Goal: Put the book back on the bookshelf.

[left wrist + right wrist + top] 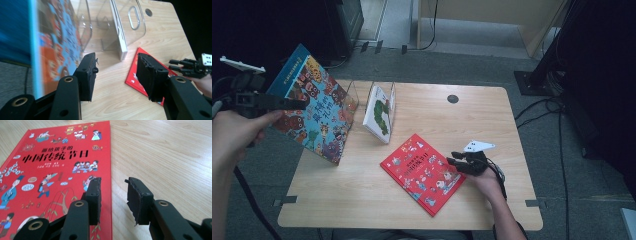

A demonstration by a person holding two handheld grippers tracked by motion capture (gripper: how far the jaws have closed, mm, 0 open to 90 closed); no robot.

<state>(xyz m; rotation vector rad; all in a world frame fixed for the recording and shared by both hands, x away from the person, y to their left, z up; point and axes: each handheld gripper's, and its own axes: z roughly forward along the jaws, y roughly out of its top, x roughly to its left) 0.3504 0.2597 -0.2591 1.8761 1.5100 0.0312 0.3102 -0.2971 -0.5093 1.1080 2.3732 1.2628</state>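
Light wooden table (pixel 492 130) carried a clear book rack (pixel 135 27) with one white book (pixel 379 114) already standing in it. My left gripper (pixel 287 102) sat against the raised blue picture book (pixel 314 110) at the table's left edge; whether it pinched, I couldn't tell. My right gripper (pixel 113 195), jaws spread, straddled the edge of the flat red picture book (pixel 57 170), so I judged two books still unshelved.

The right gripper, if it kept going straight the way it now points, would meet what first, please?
Probably the red book: the right gripper straddles its near edge, one jaw over the cover, the other over the bare table. Height is unclear.
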